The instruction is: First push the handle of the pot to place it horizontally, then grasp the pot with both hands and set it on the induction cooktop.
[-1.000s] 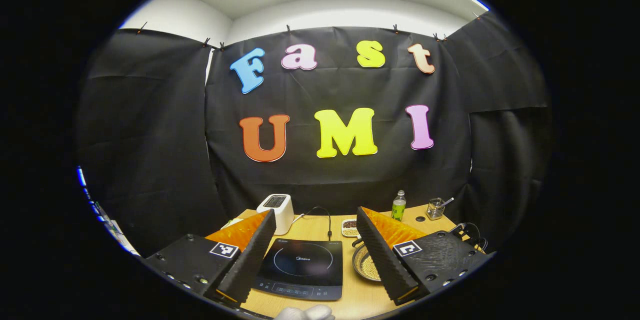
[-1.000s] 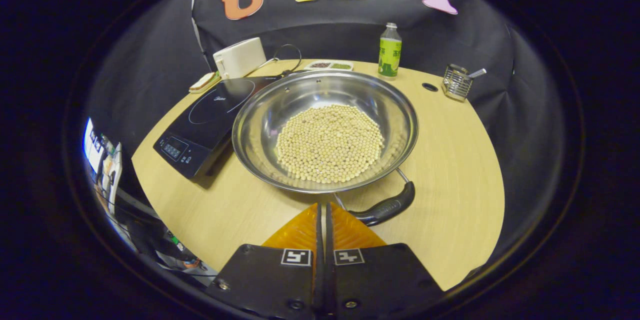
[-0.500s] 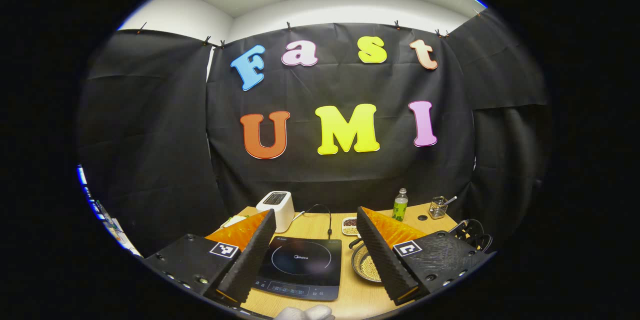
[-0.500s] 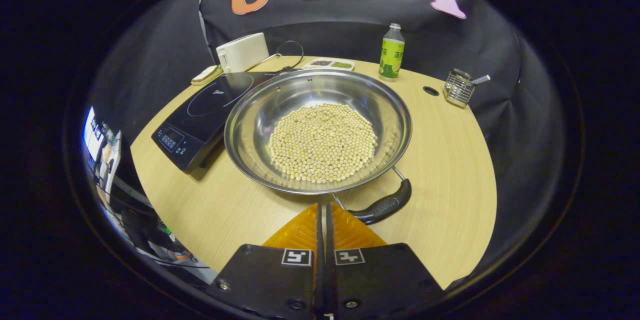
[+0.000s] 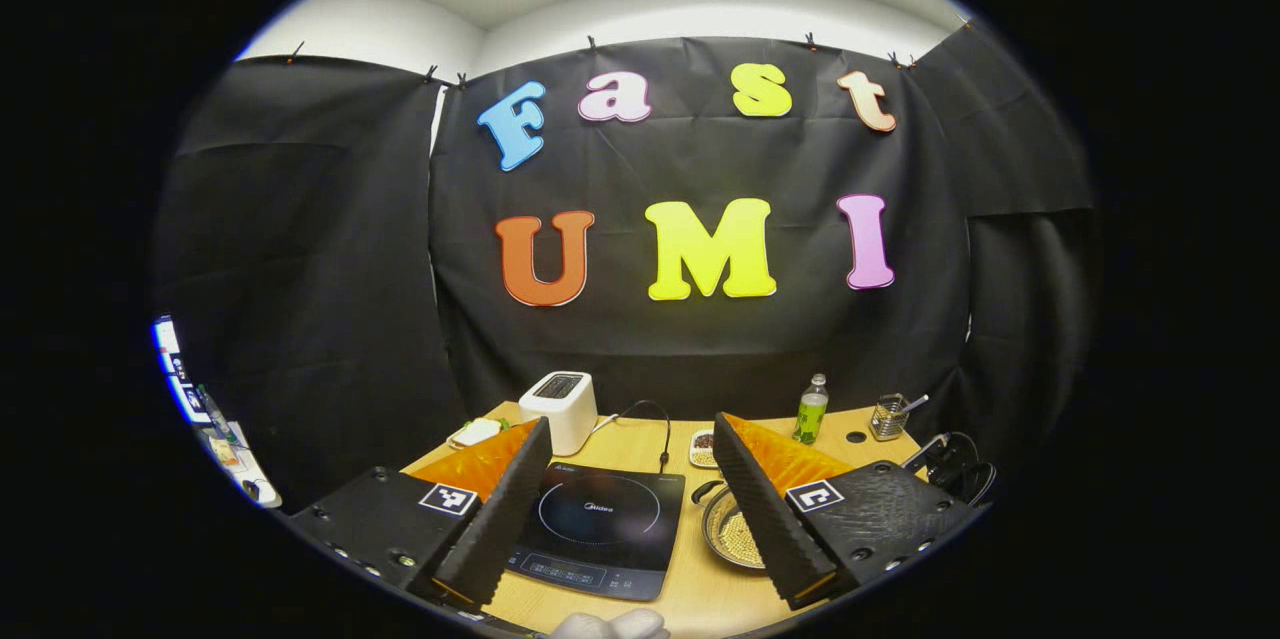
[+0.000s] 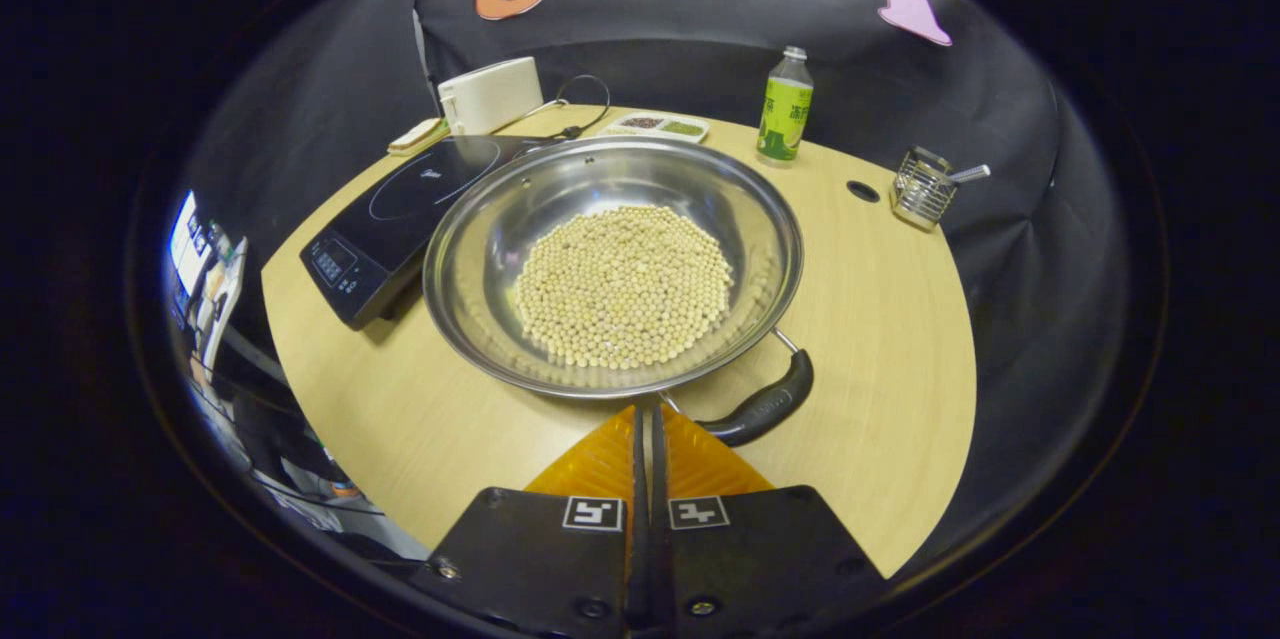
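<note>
A steel pot (image 6: 775, 219) of pale beans sits mid-table, its black handle (image 6: 765, 407) at the near right, slanting up to the right. My right gripper (image 6: 648, 411) is shut with nothing in it, tips right at the handle's left end by the near rim. The black induction cooktop (image 6: 400, 209) lies left of the pot. My left gripper (image 5: 631, 424) hangs open, high over the table's near side, with the cooktop (image 5: 600, 524) between its fingers and the pot (image 5: 722, 534) half hidden behind its right finger.
At the back stand a white toaster (image 6: 490, 94), a small dish of beans (image 6: 660, 127), a green bottle (image 6: 783, 109) and a metal holder (image 6: 922, 187). A cable (image 5: 655, 424) runs from the cooktop's far edge. A white-gloved hand (image 5: 610, 624) shows near the table's front edge.
In the right gripper view the pot and cooktop have drifted left while the shut gripper stays at the handle's end. The left gripper's view has swung slightly, so the table shifted right.
</note>
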`<state>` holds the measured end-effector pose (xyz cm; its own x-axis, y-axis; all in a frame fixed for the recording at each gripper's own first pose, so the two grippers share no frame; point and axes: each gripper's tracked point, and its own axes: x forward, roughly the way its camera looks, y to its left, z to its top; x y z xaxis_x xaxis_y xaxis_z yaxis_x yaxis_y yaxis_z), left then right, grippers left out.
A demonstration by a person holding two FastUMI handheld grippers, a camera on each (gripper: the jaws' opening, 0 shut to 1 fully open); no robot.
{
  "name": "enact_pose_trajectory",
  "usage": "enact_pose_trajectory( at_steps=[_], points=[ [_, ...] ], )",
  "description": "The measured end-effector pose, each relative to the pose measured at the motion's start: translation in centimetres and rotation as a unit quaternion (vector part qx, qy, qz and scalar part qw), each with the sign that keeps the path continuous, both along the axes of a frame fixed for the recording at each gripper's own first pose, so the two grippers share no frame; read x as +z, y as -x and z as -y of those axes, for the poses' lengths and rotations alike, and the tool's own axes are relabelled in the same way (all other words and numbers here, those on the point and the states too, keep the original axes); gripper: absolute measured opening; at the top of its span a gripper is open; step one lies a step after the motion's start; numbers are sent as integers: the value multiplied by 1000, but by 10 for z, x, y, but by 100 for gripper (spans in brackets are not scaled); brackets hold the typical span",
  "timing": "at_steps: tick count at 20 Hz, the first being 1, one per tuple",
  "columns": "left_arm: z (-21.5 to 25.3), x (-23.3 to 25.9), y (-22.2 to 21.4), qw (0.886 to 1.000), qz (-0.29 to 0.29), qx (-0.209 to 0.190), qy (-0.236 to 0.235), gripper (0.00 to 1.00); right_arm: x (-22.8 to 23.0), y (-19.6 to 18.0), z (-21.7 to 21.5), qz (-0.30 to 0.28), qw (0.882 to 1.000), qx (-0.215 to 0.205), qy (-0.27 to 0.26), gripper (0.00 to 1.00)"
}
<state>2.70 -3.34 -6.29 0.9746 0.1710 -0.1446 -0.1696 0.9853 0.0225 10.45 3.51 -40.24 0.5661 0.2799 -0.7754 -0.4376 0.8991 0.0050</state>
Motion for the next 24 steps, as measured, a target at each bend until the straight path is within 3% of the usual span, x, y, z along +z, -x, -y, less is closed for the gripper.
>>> enact_pose_trajectory(
  at_steps=[8,11,24],
  points=[
    [10,-9,4,998,-5,57,4,96,1,-22,20,-5,999,51,13,0],
    [12,-10,10,997,-6,80,8,96,2,-32,33,-2,998,62,20,4],
    [15,-8,19,995,-8,99,4,96,4,-70,64,18,998,40,50,0]
  ],
)
